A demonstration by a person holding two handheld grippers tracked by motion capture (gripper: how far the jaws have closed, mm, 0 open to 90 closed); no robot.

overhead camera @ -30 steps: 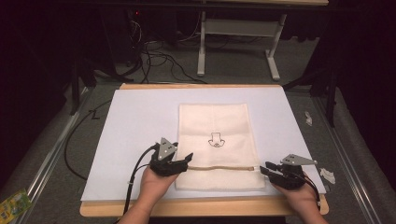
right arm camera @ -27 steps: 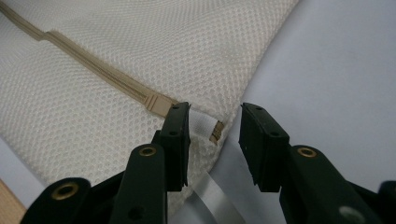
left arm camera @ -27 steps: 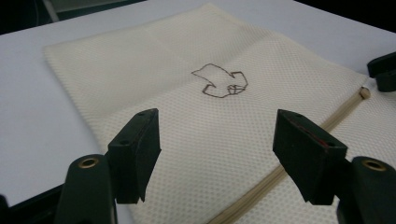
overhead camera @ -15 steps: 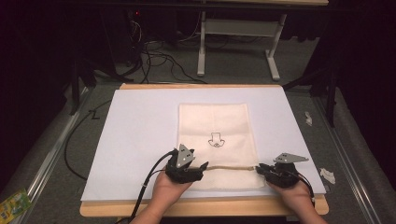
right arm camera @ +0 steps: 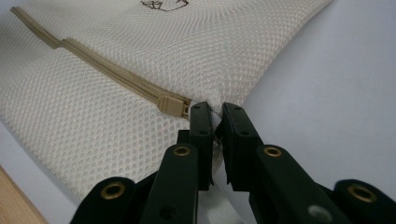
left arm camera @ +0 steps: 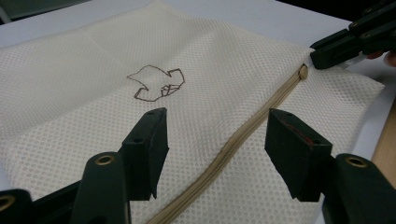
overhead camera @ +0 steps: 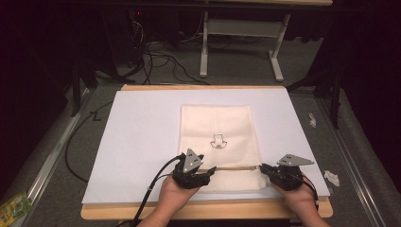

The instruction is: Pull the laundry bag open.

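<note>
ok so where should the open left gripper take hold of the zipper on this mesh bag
Judging by its pose, grip the zipper slider, the small raised tab at the zipper's end beside the right gripper, which pinches the mesh bag's edge. Bring the left gripper along the zipper line, jaws astride it.

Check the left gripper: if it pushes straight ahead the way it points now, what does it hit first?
Probably the zipper of the mesh bag: the left gripper is open with its jaws on either side of that line. Farther along sits the zipper pull, then the right gripper. Height above the fabric is unclear.
</note>
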